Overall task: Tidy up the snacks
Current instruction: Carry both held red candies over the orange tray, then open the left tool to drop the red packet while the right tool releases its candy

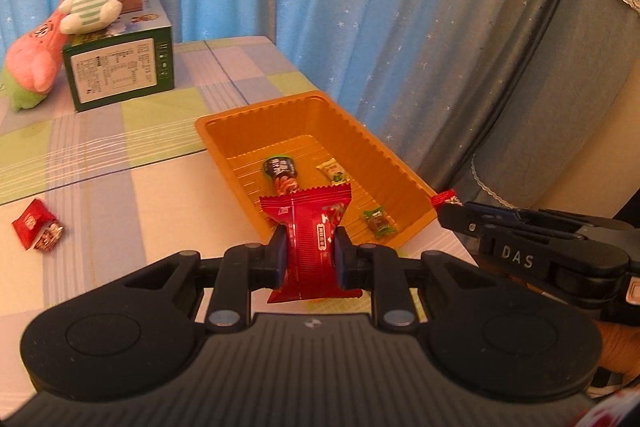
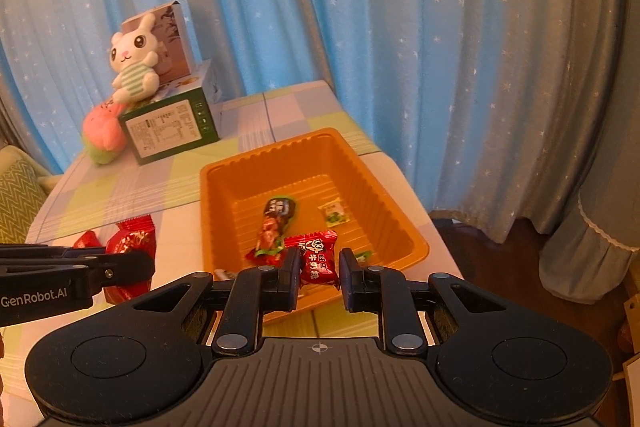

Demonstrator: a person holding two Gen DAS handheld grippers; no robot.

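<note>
Three wrapped snacks [image 1: 281,173] already lay in the orange tray [image 1: 224,131], each gripper, left [image 1: 309,259] and right [image 2: 319,273], was clamped on a red packet near it, and one red packet [image 1: 37,230] remained on the table.

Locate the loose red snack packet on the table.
In the left wrist view, the red snack packet lies on the table, far left of the orange tray.

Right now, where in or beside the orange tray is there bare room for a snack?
The tray is bare in its far half, from its back wall to the dark-topped packet. Its near half is crowded: that packet, a pale candy, a green candy. Tablecloth lies bare between the green box and the tray's left wall.
</note>
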